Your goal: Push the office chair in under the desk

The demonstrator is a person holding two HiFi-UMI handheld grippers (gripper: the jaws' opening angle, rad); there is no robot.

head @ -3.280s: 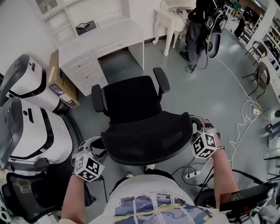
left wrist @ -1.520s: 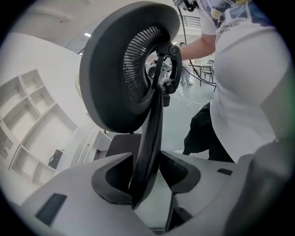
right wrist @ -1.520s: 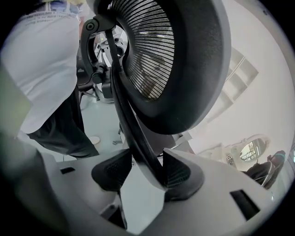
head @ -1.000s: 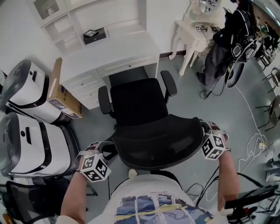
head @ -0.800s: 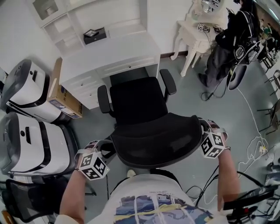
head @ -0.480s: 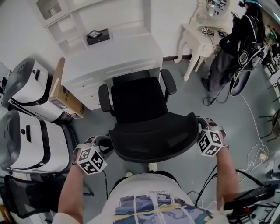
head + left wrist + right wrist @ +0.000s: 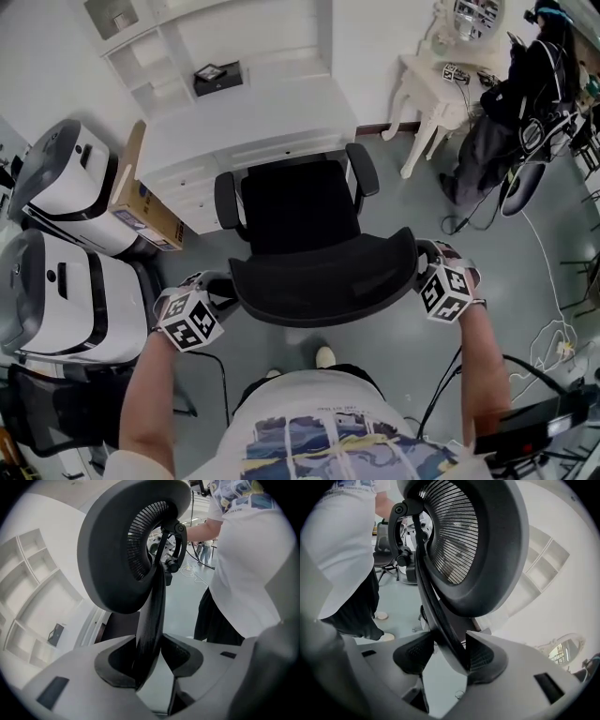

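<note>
Rolling forward since the first picture, the office chair (image 7: 300, 216) is now closer to the desk (image 7: 253, 122) and faces it straight. Before, a strip of grey floor lay between them. Now the front of the seat touches the desk's edge, right at the dark gap under the top. Most of the seat is not under the desk yet.

That desk is white and big, with drawers on its left side and open shelves above it. It stands against the wall.

Next in size is the black chair. Its seat is near the desk and its backrest (image 7: 323, 277) is near the person. One armrest (image 7: 225, 202) sticks up on each side.

Two big white machines (image 7: 75, 291) stand on the left, one behind the other. A person in dark clothes (image 7: 520, 103) stands far off on the right, beside a small white table (image 7: 431, 84). A brown cardboard box (image 7: 145, 202) leans between the desk and the machines.

Then come the two tools. The left gripper (image 7: 217, 286) is at the left end of the backrest. In its own view, the left gripper (image 7: 150, 660) pinches the thin black edge of the backrest between both pads. The right gripper (image 7: 422, 255) is at the right end. In its view, the right gripper (image 7: 450, 656) squeezes the black edge on that side too.

A small black thing (image 7: 217, 75) lies on a shelf above the desk.
</note>
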